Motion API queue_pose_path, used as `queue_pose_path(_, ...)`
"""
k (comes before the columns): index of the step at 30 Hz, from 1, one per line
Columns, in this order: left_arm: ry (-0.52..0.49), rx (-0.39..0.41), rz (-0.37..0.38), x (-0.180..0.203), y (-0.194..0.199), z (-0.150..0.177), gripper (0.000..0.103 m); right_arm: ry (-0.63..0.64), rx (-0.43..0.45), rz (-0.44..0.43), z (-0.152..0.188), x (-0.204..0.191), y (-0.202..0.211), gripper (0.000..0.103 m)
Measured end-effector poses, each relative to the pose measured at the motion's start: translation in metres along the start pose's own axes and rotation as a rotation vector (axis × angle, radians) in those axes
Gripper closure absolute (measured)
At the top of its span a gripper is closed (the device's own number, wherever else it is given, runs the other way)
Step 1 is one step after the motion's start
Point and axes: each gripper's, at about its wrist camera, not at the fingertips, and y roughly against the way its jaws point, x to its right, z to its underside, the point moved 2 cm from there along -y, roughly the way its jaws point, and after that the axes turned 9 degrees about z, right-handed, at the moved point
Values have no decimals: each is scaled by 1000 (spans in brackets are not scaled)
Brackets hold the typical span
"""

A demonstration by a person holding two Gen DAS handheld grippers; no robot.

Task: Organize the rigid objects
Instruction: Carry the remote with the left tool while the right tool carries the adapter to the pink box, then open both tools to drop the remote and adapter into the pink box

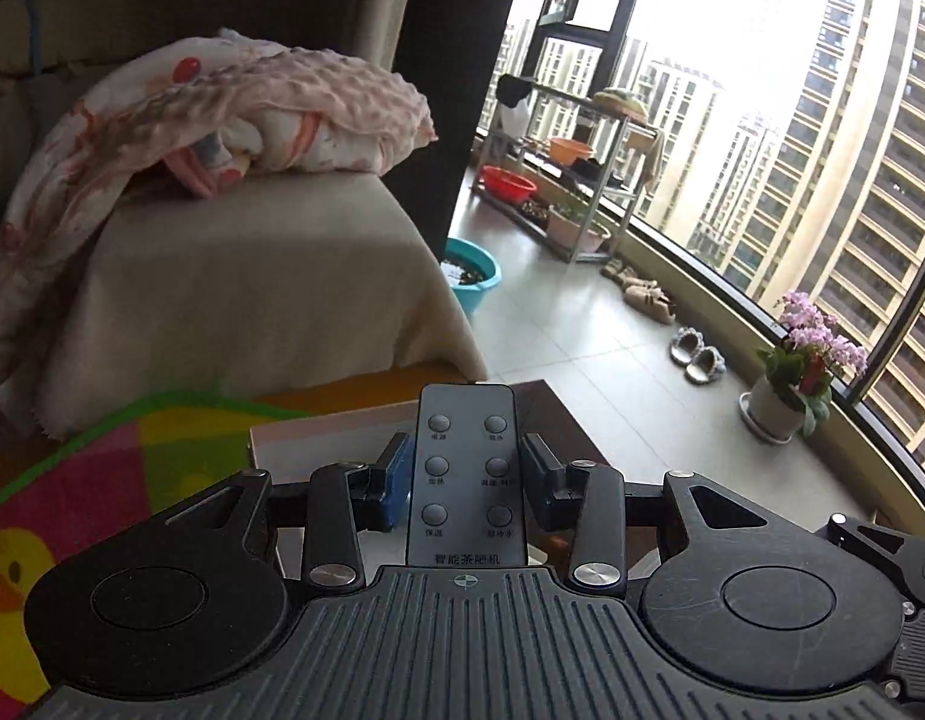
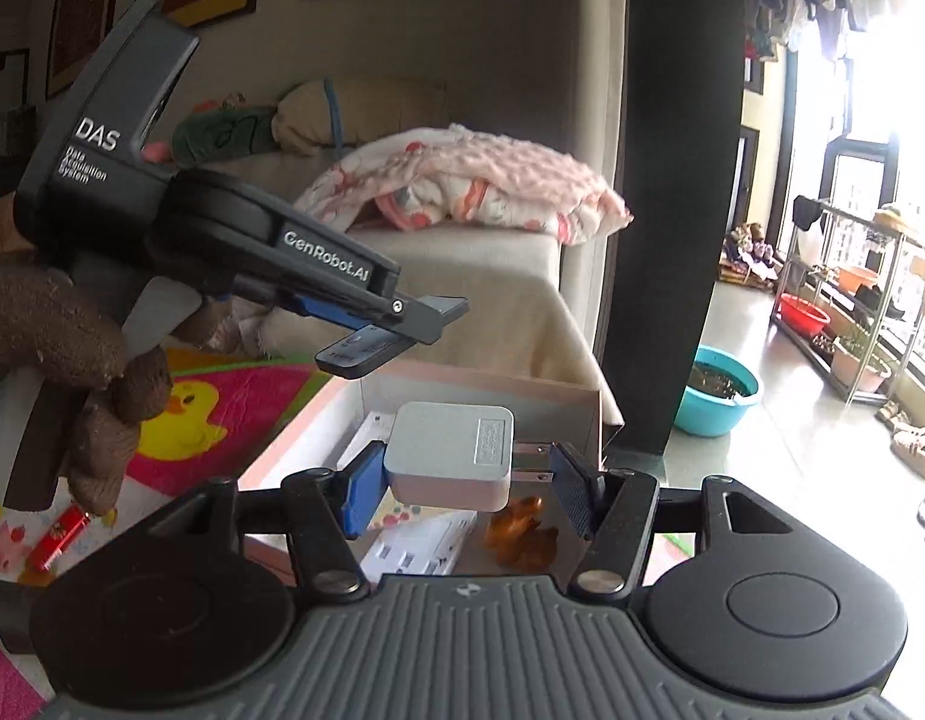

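My left gripper is shut on a dark grey remote control with six round buttons, held flat above the far edge of a pale open box. From the right wrist view the left gripper shows at upper left, with the remote held above the box. My right gripper is shut on a grey plug adapter, its metal prongs pointing right, held over the box. Inside the box lie a white power strip and an amber plastic piece.
A beige sofa with a pink blanket stands behind the box. A colourful duck play mat covers the floor at left, with a red lighter on it. A teal basin, shelves and a flower pot stand on the balcony.
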Motion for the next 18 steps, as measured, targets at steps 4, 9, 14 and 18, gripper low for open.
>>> queue_pose_path(4,33,-50,-8,-14,-22,6,60,-19,-102,-38,12,-6,-33,44)
queue_pose_path(9,13,-95,-32,-16,-36,13,60,-49,-157,-42,19,-8,-51,44)
queue_pose_path(14,-6,-111,-69,-13,-42,20,60,-27,-174,-36,27,-12,-52,44)
queue_pose_path(18,2,-121,-80,-13,-44,24,60,-18,-174,-24,27,-14,-53,44)
